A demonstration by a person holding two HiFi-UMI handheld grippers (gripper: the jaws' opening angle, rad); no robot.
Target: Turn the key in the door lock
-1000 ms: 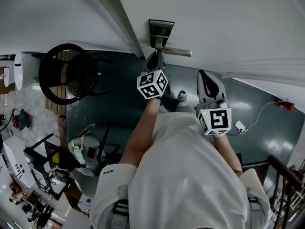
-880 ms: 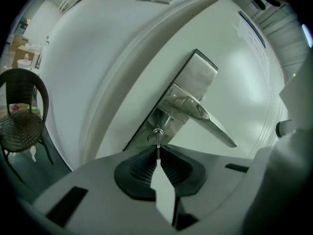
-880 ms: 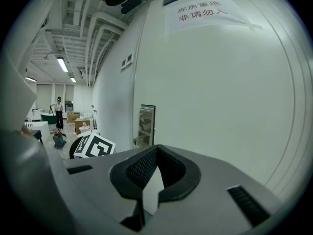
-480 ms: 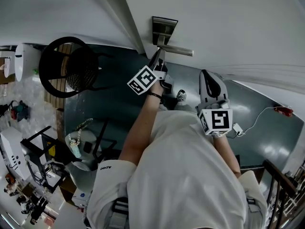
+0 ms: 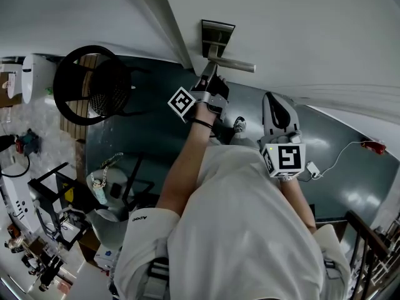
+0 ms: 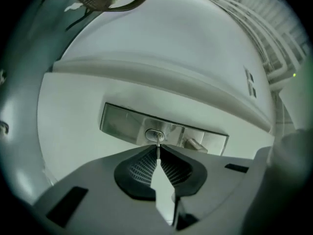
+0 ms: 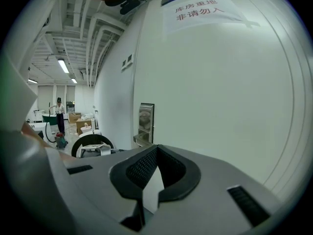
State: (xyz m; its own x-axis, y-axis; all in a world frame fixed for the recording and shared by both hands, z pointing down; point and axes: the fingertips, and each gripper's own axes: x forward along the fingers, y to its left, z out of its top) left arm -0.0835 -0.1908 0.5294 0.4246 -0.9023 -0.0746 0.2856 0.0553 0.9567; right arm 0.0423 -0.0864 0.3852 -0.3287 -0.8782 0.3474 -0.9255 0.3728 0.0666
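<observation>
A steel lock plate (image 5: 216, 37) with a lever handle (image 5: 235, 65) sits on the white door (image 5: 300, 30). My left gripper (image 5: 209, 80) reaches level to the plate. In the left gripper view its jaws have just been closing and are shut on a thin key (image 6: 158, 150). The key's shaft is in the keyhole (image 6: 155, 135) of the lock plate (image 6: 122, 124). The left gripper (image 6: 158, 155) is rolled onto its side. My right gripper (image 5: 275, 110) hangs back from the door, right of the handle. Its jaws (image 7: 155, 151) are shut with nothing between them.
A black round-backed chair (image 5: 92, 90) stands left of the door frame (image 5: 164, 30). The door carries a paper sign (image 7: 203, 9). A white cable with a red object (image 5: 374, 147) lies on the dark floor at right. Far off, a person (image 7: 58, 112) stands in the hall.
My left gripper has rolled about its own axis at the lock, so its marker cube has swung round to the left. The right gripper has stayed where it was.
</observation>
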